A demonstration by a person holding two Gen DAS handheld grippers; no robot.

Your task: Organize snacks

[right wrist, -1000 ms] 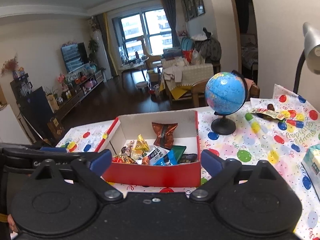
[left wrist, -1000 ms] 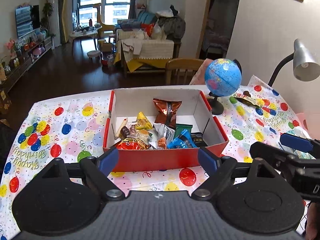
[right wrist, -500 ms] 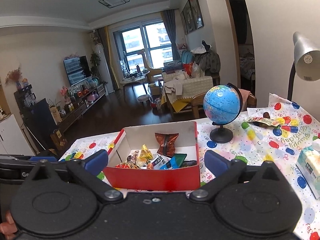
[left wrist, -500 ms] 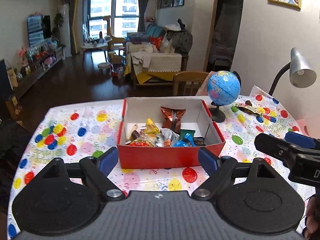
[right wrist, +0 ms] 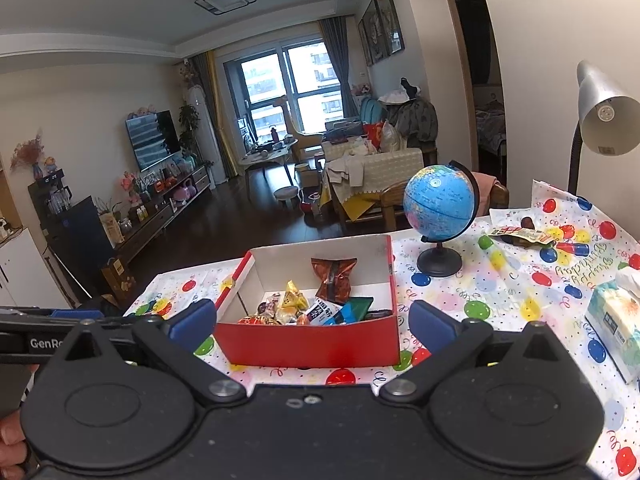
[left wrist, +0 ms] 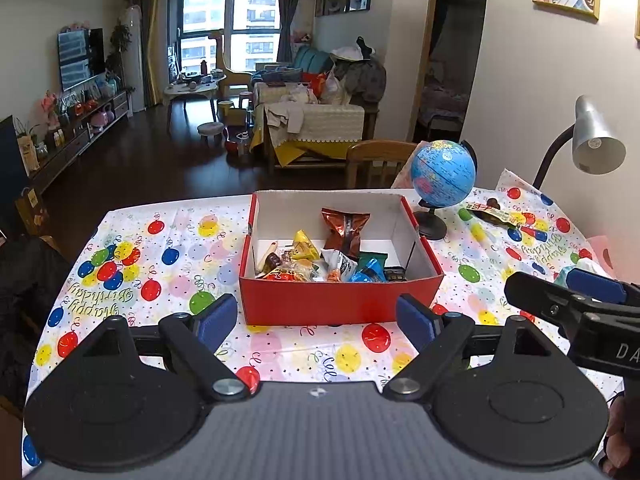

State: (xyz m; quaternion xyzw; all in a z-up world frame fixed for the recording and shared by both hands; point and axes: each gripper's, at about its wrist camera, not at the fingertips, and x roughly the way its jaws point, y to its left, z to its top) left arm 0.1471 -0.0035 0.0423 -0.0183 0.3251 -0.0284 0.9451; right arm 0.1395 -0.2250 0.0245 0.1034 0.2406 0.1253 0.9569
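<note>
Snacks (left wrist: 320, 260) fill the red box (left wrist: 340, 304) on the table (left wrist: 160, 264); left tongs (left wrist: 316, 318) and right tongs (right wrist: 312, 322) hover near it, both released, seemingly empty.

box (left wrist: 340, 304): red outside, white inside | desk cloth (left wrist: 168, 264): white, multicoloured balloons and streamers | globe (left wrist: 443, 173) right of box: blue, black stand | snack bag (left wrist: 344, 228) at box back wall: copper-brown | tissue pack (right wrist: 618, 320) right of box: teal-white | claw pads (left wrist: 214, 316): blue, black arms
</note>
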